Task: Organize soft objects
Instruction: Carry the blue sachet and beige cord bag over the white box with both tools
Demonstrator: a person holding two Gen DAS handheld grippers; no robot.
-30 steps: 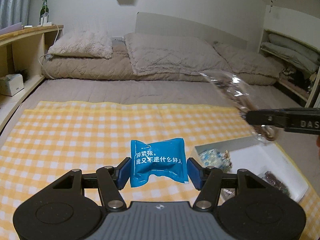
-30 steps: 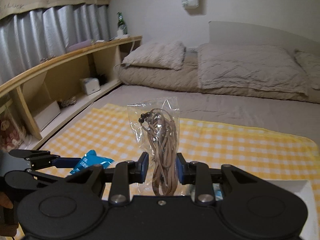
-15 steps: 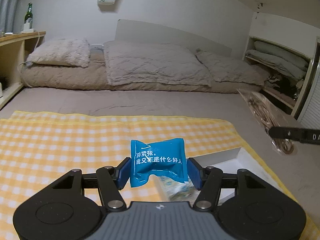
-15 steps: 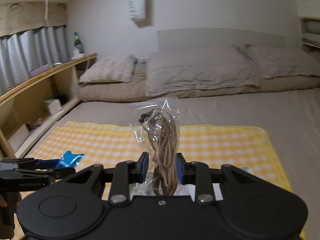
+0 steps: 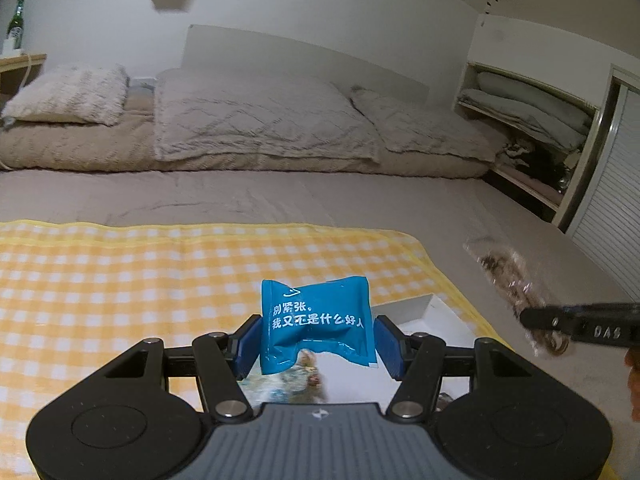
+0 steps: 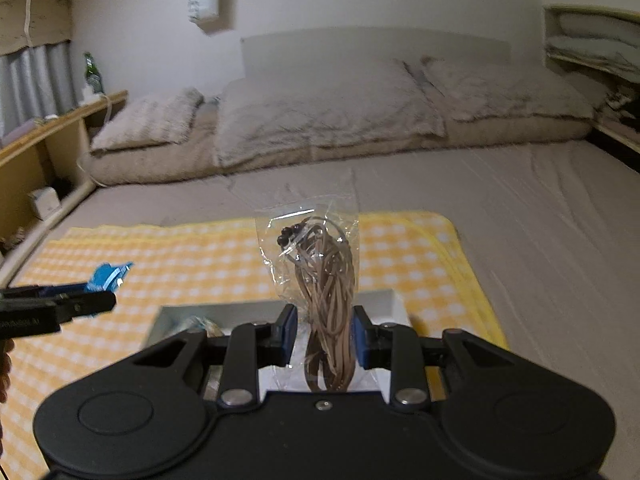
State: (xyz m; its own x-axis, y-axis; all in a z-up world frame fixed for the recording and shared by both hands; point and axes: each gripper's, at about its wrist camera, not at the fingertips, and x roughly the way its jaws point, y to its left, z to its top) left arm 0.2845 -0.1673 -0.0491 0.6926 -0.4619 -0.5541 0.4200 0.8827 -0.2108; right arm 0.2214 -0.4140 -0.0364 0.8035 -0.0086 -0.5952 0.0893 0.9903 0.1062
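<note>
My left gripper (image 5: 316,338) is shut on a blue snack packet (image 5: 318,320) with white Chinese text, held above the near left end of a white box (image 5: 424,314). My right gripper (image 6: 325,334) is shut on a clear bag of brown cord (image 6: 326,280), held over the same white box (image 6: 224,314). In the left wrist view the cord bag (image 5: 512,284) and right gripper show at the right. In the right wrist view the blue packet (image 6: 108,276) and left gripper show at the left. A patterned item (image 5: 298,376) lies in the box.
A yellow checked cloth (image 5: 140,280) covers the near part of the grey bed (image 5: 280,196). Pillows and a folded quilt (image 5: 256,116) lie at the head. A wooden shelf (image 6: 36,152) runs along the left, a closet shelf (image 5: 532,120) on the right.
Both grippers have swung right and come over the white box, each still holding its item. The cord bag has dropped lower in the left wrist view.
</note>
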